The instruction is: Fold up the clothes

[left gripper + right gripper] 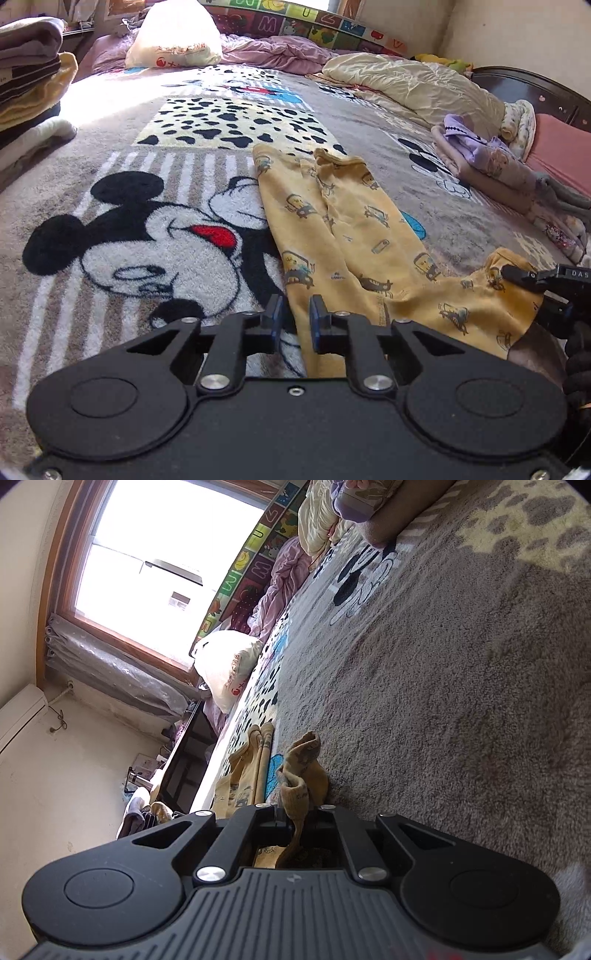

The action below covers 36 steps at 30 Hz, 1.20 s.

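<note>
Folding is underway: right tongs clamped on yellow trousers' waistband, left tongs apart astride the other edge, which they must next grip.

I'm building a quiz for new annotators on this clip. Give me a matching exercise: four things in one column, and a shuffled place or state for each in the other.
Things:
1. yellow pants
2. right gripper
3. left gripper
4. white plastic bag

States or places:
A. fingers apart, over the near edge of the garment
B. at the far end of the bed, under the window
C. spread on the cartoon-mouse blanket, legs pointing away
D. shut on a bunched corner of yellow cloth

Pairs: 1-C, 2-D, 3-A, 4-B
</note>
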### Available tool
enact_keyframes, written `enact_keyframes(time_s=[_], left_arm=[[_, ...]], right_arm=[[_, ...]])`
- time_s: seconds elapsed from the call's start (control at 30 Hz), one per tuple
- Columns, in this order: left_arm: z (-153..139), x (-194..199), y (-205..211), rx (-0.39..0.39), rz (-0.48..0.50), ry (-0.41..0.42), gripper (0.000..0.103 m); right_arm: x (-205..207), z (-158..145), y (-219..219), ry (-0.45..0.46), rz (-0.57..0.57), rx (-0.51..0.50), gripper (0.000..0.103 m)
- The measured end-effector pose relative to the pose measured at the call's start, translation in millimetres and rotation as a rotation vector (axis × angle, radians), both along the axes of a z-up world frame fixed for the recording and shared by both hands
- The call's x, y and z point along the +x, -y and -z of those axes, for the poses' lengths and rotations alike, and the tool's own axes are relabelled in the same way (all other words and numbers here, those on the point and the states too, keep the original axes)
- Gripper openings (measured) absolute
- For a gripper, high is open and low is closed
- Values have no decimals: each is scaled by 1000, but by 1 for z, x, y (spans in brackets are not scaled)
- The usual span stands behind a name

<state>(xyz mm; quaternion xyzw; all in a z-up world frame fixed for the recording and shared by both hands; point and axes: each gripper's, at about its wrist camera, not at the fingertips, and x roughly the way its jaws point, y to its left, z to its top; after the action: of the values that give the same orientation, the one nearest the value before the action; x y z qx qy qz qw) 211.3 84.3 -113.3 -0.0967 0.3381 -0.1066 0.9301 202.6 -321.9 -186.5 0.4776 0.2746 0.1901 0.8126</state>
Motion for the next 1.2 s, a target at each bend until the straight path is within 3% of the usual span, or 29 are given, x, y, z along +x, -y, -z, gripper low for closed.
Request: enact_keyframes(time_s=[0.1,0.17,0.23,0.27,0.37,0.53,0.7,0.83,0.93,1.03,1.13,1.2], left_arm=[[-9,25,-9,-64,19,30,18],[-8,41,1,-5,98,41,18],[5,62,12,104,129,-15,18],[11,71,13,140,126,-35,23],[3,84,10,115,138,7,23],[8,127,19,200,164,23,23],[-3,157,15,206,140,52,26],[10,181,22,278,161,5,29],[-17,155,14,244,115,64,28],[-33,95,9,214,119,94,28],[-28,39,8,170,156,84,28],[-9,15,15,157,208,36,28]], right_arm=[[2,0,-3,4,-18,-10,8],[4,0,-4,-1,-30,-15,8],[3,0,-3,-5,-28,-17,8],[3,0,-2,-5,-25,-17,8],[2,1,3,-8,-13,-7,8],[9,5,-2,-21,-38,-8,8],[9,9,0,-20,-33,2,5],[8,8,1,-3,-27,4,5],[5,7,5,15,-1,17,8],[3,7,8,27,18,34,8],[-1,4,10,53,35,35,8],[-6,2,11,74,48,27,8]])
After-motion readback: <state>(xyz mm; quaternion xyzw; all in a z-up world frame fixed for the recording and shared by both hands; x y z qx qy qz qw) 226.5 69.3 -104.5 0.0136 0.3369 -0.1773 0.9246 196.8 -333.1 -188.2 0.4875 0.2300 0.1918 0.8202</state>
